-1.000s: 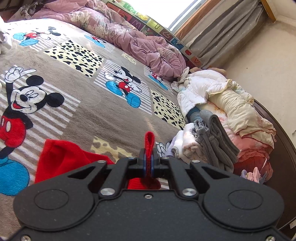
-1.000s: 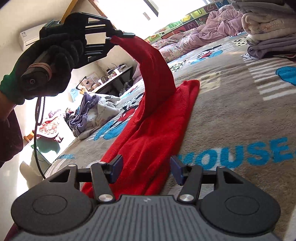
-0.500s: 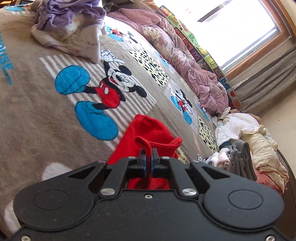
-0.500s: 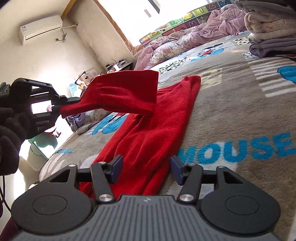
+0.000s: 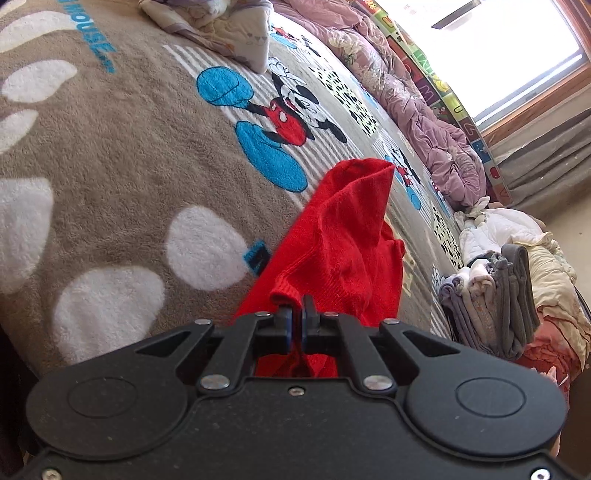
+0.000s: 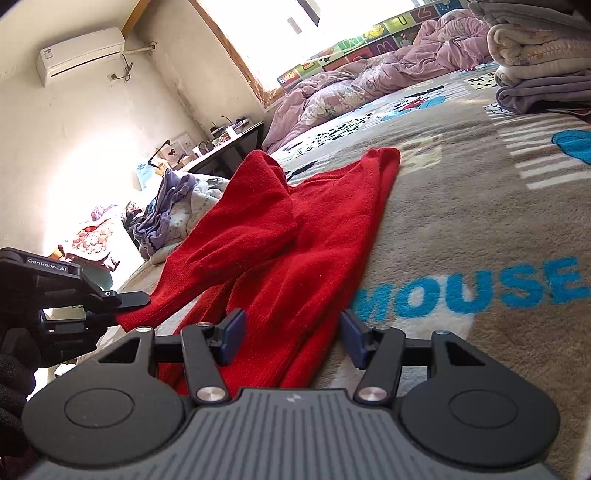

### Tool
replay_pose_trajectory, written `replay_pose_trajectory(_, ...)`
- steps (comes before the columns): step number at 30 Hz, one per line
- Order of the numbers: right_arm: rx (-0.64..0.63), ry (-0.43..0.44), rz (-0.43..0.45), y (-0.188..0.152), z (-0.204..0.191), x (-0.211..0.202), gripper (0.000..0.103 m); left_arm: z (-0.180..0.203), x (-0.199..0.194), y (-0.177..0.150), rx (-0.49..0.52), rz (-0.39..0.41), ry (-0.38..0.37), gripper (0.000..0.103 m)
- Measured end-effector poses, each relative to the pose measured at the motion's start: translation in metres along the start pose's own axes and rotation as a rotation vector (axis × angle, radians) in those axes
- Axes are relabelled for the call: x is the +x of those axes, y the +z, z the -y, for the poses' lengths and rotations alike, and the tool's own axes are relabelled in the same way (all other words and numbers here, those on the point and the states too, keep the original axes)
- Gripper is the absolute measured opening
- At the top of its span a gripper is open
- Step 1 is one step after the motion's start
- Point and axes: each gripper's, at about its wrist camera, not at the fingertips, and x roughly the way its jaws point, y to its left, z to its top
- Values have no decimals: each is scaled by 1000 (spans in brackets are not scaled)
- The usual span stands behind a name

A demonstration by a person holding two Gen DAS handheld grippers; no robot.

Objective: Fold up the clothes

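1. Left gripper (image 5: 296, 312): fingers nearly closed, thin gap only, pinching a ribbed hem of the red garment (image 5: 343, 240); cloth runs forward from the tips, rising to a peak ahead.
2. Same gripper seen low left in the right wrist view (image 6: 127, 300), gloved hand (image 6: 14, 365) behind it, holding a garment edge just off the blanket.
3. Right gripper (image 6: 291, 334): fingers spread wide, holding nothing; blue pads (image 6: 231, 334) either side of the garment's near end, cloth lying between them, contact with pads unclear.
4. Red garment (image 6: 295, 240) spread flat and long on the blanket (image 6: 461, 221), running from the right gripper away toward the window; one flap folded over the left part, bulging up, its end leading into the left gripper.
5. Blanket brown plush, cartoon mouse prints, blue "MOUSE" lettering just right of the garment.
6. Stack of folded clothes (image 5: 487, 299) at far right in the left view, well apart from the garment; same stack at top right in the right view (image 6: 539, 66).
7. Loose purple and white clothes pile (image 6: 173, 218) beyond the garment's left side; also at the top of the left view (image 5: 218, 22).
8. Pink quilt (image 5: 428, 110) bunched along the far bed edge under the window (image 6: 280, 37).
9. Desk (image 6: 229, 140) and air conditioner (image 6: 79, 53) against the wall at left.
10. Nothing lying on the garment between the grippers.
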Motion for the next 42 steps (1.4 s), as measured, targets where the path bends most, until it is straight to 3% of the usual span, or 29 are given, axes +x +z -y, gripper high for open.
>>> replay_pose_trajectory(3,-2,4,6,-1,-1,-2,57,-3,4,-5,16,-27,2,1)
replay_pose_trajectory(5,-8,9,9,0,-3,-3,57,-10,17,-6,17,-90,19,1)
replay_pose_trajectory(7,-14,14,16,0,-5,-4,57,-10,23,-7,81,-133,41,3)
replay_pose_trajectory(11,-33,30,35,-1,-11,-10,56,-8,5,2,152,-104,9,9)
replay_pose_trajectory(15,-119,35,69,0,-31,-14,55,10,-5,41,272,-4,-17,9)
replay_pose_trajectory(17,-190,40,80,0,-47,-13,53,22,7,66,336,-21,-56,16)
replay_pose_trajectory(18,-218,34,74,-1,-54,-11,53,27,13,77,343,-25,-57,24)
replay_pose_trajectory(19,-244,27,67,-2,-61,-10,52,29,16,88,328,-28,-68,25)
replay_pose_trajectory(22,-323,6,44,-5,-81,-6,52,29,12,111,252,-61,-202,26)
replay_pose_trajectory(23,-349,0,36,-5,-88,-5,52,30,11,115,256,-48,-209,26)
replay_pose_trajectory(26,4,146,-43,3,-80,5,52,32,24,131,271,-33,-215,31)
replay_pose_trajectory(27,49,134,-55,2,-82,11,53,32,31,137,272,-34,-219,34)
replay_pose_trajectory(28,86,116,-65,-1,-85,18,54,33,42,143,292,-45,-224,39)
replay_pose_trajectory(33,236,37,-70,-6,-90,47,56,49,103,165,414,-137,-281,44)
replay_pose_trajectory(38,327,-48,-13,7,-77,60,55,39,135,173,387,-169,-350,45)
replay_pose_trajectory(42,485,-24,5,6,-56,70,55,29,157,181,346,-190,-401,45)
